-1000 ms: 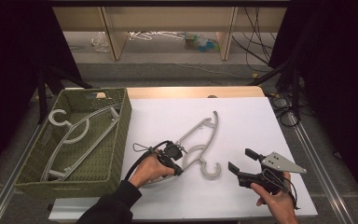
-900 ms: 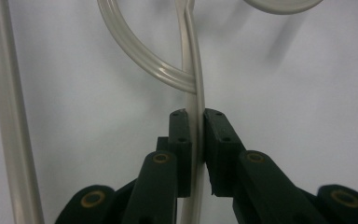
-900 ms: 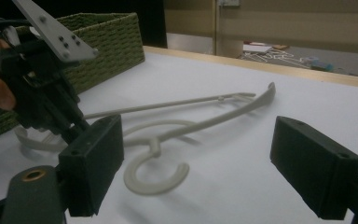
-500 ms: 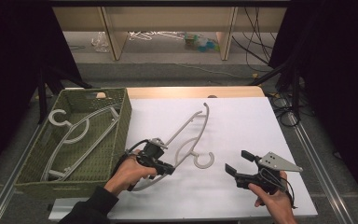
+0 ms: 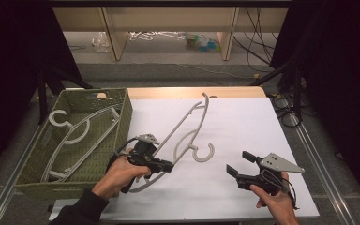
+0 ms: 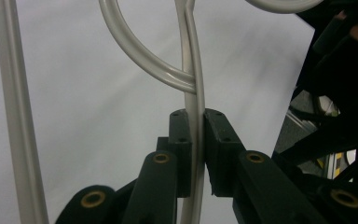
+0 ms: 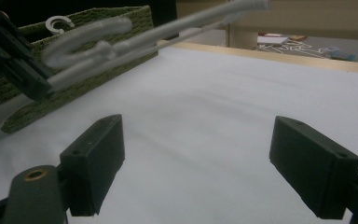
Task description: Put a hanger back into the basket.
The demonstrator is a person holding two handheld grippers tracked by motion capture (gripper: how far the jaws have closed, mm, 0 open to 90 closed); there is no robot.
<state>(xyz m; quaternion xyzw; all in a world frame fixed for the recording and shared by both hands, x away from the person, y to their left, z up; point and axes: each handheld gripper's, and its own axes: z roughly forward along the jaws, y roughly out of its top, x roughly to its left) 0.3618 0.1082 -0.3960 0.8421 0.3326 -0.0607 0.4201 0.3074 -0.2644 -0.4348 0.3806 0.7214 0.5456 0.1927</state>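
A grey plastic hanger (image 5: 187, 125) is lifted off the white table, tilted with its far end up. My left gripper (image 5: 168, 166) is shut on the hanger's bar near its hook (image 5: 204, 153). In the left gripper view the two pads (image 6: 182, 140) clamp the thin grey hanger bar (image 6: 195, 88) between them. My right gripper (image 5: 239, 162) rests low at the front right, open, with nothing between its fingers (image 7: 98, 154). From the right gripper view the raised hanger (image 7: 135, 37) appears at the upper left, beside the basket (image 7: 74, 28).
A green woven basket (image 5: 122, 117) stands at the left with several grey hangers (image 5: 77, 133) inside. The white cloth (image 5: 243, 122) covers the table. Shelving and cables lie beyond the far edge.
My left gripper has moved left and up with the hanger, which has risen off the table and tilted. The right gripper has stayed in place.
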